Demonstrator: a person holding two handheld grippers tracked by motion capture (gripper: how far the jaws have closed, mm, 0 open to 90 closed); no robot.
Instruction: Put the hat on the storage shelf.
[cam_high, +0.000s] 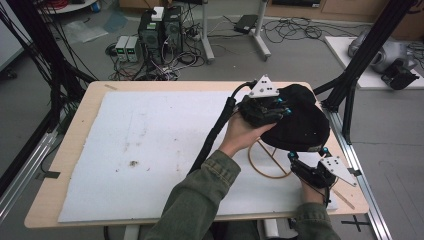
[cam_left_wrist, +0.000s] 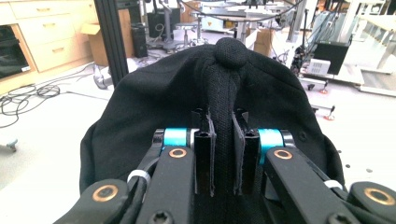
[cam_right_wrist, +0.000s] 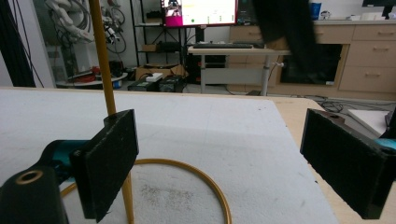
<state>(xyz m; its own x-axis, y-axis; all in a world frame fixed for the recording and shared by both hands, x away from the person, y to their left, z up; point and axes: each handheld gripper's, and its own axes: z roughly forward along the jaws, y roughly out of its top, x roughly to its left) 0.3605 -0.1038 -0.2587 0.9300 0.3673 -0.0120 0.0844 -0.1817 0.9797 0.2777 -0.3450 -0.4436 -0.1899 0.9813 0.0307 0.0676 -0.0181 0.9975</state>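
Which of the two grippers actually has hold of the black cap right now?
The left gripper: its jaws are pinched shut on a fold of the black cap. The right gripper stands wide open beside the yellow wire stand, holding nothing.

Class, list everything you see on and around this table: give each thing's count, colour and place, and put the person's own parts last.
Cap: one, black, raised above the table's right side over the stand.
Hat stand: one, yellow wire, ring base on the mat under the cap.
Mat: one, white, covering most of the tabletop.
Table: one, light wood, centre.
Computer towers: two, dark, on the floor beyond the table.
Left claw: one, black, shut on a fold of the cap.
Right claw: one, black, open, low beside the stand's yellow upright.
Sleeves: two, olive green, bottom edge.
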